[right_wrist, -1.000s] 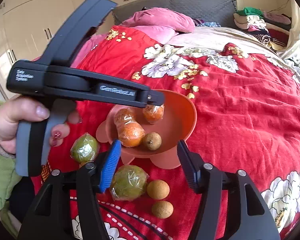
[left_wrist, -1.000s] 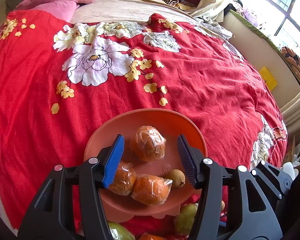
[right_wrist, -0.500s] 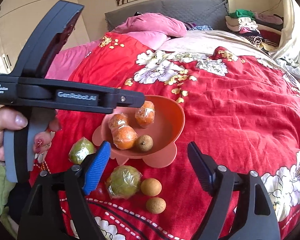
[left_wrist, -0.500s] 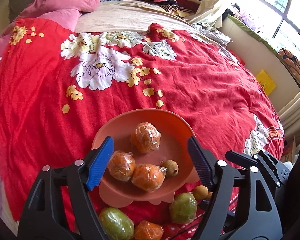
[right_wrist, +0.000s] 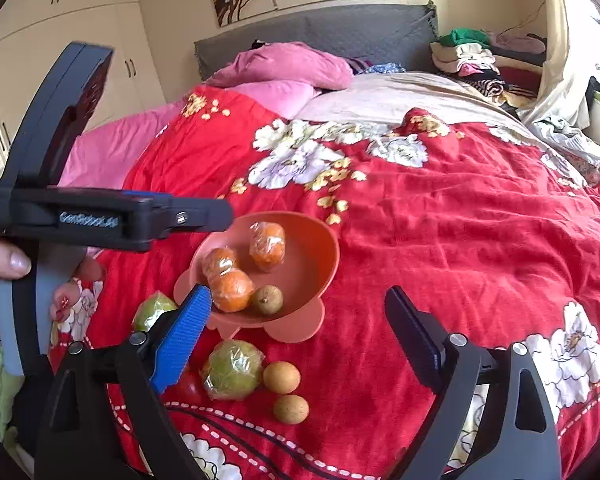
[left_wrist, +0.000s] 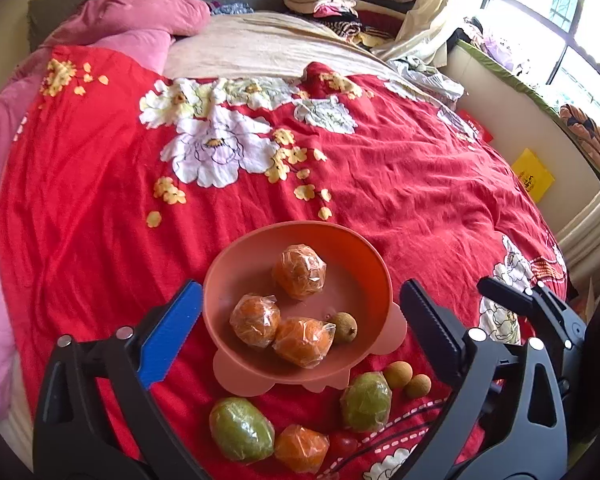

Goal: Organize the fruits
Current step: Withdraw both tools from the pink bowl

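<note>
Both the left gripper point(left_wrist: 300, 334) and right gripper point(right_wrist: 298, 326), jaws just widened and empty, are held above the orange bowl point(left_wrist: 374, 258). Three wrapped oranges point(left_wrist: 255, 321) and a longan point(left_wrist: 345, 327) are already contained in it. The wrapped green fruit point(right_wrist: 232, 370) on the red bedspread point(right_wrist: 440, 240) is best straddled squarely before closure.

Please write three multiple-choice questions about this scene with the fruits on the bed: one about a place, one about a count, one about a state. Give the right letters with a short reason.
1. Where are the two small brown fruits?
A. in the bowl
B. on the bedcover
C. on the pillow

2. How many wrapped oranges lie in the orange bowl?
A. one
B. three
C. five

3. The left claw is:
A. open, empty
B. shut on an orange
C. shut on the bowl

Answers: 1 B, they lie before the bowl on the red bedcover; 2 B, three wrapped oranges show inside; 3 A, nothing between its spread fingers.
</note>
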{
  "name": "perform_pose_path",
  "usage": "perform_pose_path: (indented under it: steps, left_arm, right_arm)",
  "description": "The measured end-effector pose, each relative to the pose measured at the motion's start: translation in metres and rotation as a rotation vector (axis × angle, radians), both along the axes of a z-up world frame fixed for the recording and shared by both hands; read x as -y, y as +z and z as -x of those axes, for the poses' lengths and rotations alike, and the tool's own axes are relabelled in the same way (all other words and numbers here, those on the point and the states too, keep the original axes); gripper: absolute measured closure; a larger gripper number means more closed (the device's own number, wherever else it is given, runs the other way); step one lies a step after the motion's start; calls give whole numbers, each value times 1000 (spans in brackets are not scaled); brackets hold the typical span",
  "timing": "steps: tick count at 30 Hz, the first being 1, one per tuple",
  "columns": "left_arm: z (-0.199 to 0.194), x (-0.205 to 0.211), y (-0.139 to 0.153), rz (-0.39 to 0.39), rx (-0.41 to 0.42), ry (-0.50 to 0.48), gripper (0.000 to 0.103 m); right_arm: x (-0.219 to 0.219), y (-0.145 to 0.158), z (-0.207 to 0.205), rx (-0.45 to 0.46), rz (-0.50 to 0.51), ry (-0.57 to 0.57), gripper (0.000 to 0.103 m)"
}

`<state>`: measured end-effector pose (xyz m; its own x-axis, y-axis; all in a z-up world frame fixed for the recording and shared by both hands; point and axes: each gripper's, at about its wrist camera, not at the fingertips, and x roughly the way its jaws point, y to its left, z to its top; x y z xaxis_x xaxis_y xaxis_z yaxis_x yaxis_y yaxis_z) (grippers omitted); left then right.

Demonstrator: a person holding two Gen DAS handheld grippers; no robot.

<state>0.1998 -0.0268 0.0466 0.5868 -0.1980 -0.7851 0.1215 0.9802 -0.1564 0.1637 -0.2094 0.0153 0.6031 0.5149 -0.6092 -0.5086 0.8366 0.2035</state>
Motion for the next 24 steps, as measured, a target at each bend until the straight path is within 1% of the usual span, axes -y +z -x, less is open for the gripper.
perform_pose_path:
  steps: [10,16,24]
  left_arm:
    - [16,-10,10,11,28,27,10]
    - [31,-20,14,15,43,45,10]
    - [50,-27,14,19,52,62,10]
  right_arm:
    - [13,16,5,31,-12,-37,9]
    - [22,22,9,43,-9,-64,8]
    - [26,27,17,49,-7,-70,8]
